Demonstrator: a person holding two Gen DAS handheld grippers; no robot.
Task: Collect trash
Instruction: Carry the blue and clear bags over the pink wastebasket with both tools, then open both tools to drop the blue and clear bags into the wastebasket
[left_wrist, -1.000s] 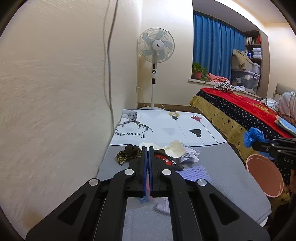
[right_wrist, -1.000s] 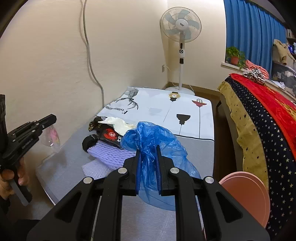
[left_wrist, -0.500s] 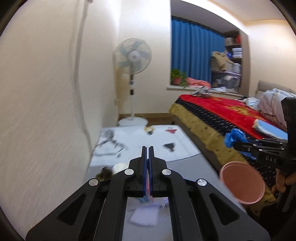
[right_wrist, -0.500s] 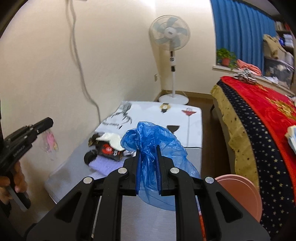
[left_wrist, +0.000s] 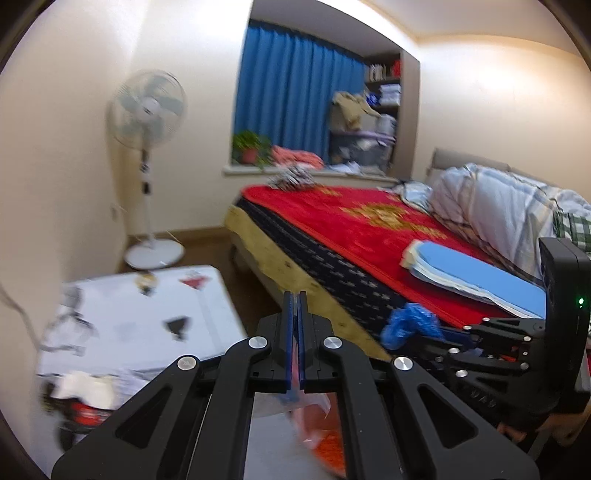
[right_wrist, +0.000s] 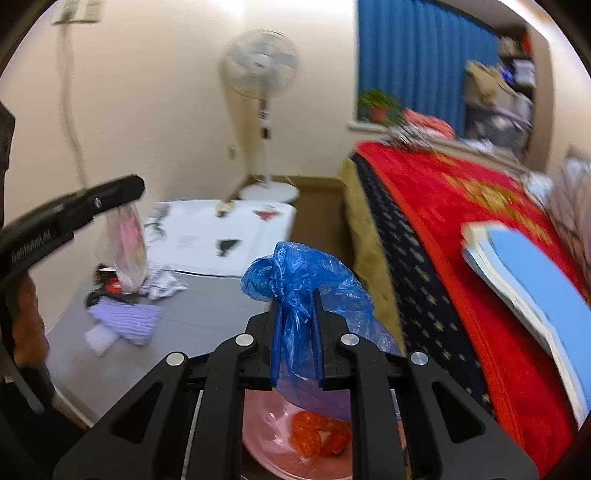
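Above the pink bin (right_wrist: 269, 439) now, both claws clamped: left (left_wrist: 294, 306) on clear wrapper (right_wrist: 123, 251), right (right_wrist: 296, 306) on blue bag (right_wrist: 303, 273).

Warm, even indoor light fills the room, brightest as a glare band along the ceiling (left_wrist: 424, 22) above the blue curtain (left_wrist: 291, 99), with soft, faint shadows on the cream walls. Both fisheye views bend straight lines toward a dark circular rim, and both are smeared: the standing fan (right_wrist: 262, 70), the red bedspread (right_wrist: 461, 206) and the table litter (left_wrist: 81, 395) look streaked. Only the black gripper frames close to the lenses are sharp, their bolt heads (left_wrist: 257, 342) catching small highlights.
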